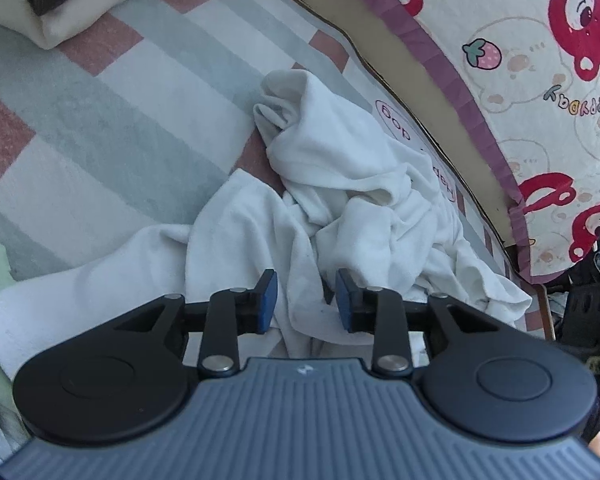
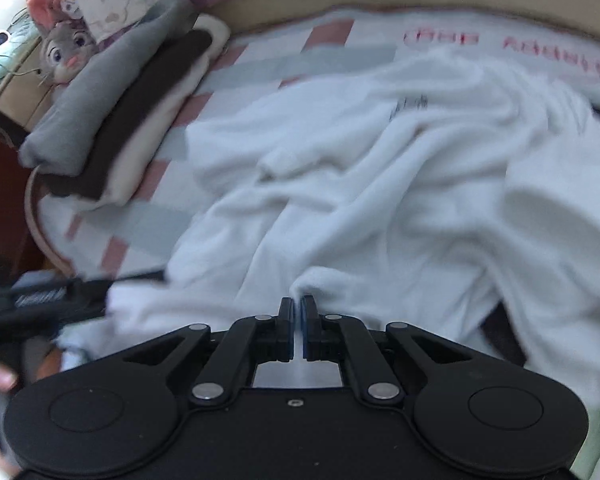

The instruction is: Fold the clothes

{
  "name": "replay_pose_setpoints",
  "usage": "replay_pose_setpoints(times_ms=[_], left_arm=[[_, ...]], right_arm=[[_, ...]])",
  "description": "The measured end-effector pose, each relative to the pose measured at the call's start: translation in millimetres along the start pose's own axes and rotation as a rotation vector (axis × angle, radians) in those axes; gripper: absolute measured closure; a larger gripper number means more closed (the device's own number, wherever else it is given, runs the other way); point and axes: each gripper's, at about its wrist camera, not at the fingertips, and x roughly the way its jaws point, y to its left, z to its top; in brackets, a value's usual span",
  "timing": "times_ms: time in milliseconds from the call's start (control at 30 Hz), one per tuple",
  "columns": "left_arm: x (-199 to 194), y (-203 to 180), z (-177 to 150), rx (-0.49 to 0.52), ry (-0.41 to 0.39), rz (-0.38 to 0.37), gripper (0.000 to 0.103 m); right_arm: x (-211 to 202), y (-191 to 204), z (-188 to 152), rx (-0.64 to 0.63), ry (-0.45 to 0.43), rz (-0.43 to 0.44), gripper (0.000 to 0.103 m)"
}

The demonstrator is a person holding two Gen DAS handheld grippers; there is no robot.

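Left gripper (image 1: 305,300): jaws parted, blue pads (image 1: 268,298) standing either side of a ridge of the white garment (image 1: 339,184) without pressing on it.

Right gripper (image 2: 298,320): jaws closed, pinching a small raised fold of the same white garment (image 2: 379,168) at its near edge.

White garment: crumpled and unfolded, spread over the striped bedsheet (image 1: 100,120); from the left gripper it bunches toward 12 to 1 o'clock, with one flat part trailing to 9 o'clock.

Folded clothes stack (image 2: 112,128): grey, dark brown and cream layers, at 10 o'clock from the right gripper, well apart from the garment.

Plush rabbit (image 2: 66,50): at 11 o'clock, beyond the stack.

Cartoon-print quilt (image 1: 539,60): at 1 o'clock from the left gripper, farthest back, purple frilled edge.
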Motion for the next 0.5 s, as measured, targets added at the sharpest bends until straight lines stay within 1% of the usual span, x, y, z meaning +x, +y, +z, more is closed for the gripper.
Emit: replay_pose_setpoints(times_ms=[33, 67, 133, 200, 233, 267, 333, 367, 400, 467, 500], left_arm=[[0, -1, 0, 0.005, 0.000, -0.006, 0.071], [0, -2, -1, 0.011, 0.000, -0.012, 0.070], [2, -4, -2, 0.012, 0.012, -0.029, 0.066], [6, -5, -4, 0.008, 0.031, -0.047, 0.062], [7, -6, -5, 0.007, 0.040, -0.057, 0.062], [9, -8, -7, 0.008, 0.050, -0.065, 0.062], [13, -11, -11, 0.011, 0.065, -0.071, 0.061], [15, -12, -13, 0.018, 0.071, -0.071, 0.061], [17, -15, -15, 0.035, 0.076, -0.072, 0.061], [19, -19, -20, 0.072, 0.078, -0.065, 0.061], [19, -22, -22, 0.089, 0.073, -0.063, 0.064]], right_arm=[[0, -1, -6, 0.022, 0.034, 0.030, 0.097], [4, -5, -12, 0.064, 0.077, 0.074, 0.100], [13, -11, -28, 0.143, 0.130, 0.116, 0.100], [12, -9, -32, 0.146, 0.101, 0.114, 0.100], [11, -7, -33, 0.143, 0.081, 0.110, 0.098], [6, -3, -30, 0.126, 0.057, 0.104, 0.095], [-5, 7, -22, 0.082, 0.005, 0.091, 0.094], [-10, 12, -18, 0.061, -0.021, 0.084, 0.089], [-15, 12, -13, 0.070, -0.045, 0.081, 0.085], [-24, 8, -1, 0.107, -0.091, 0.077, 0.055], [-24, 1, 4, 0.148, -0.102, 0.092, 0.051]])
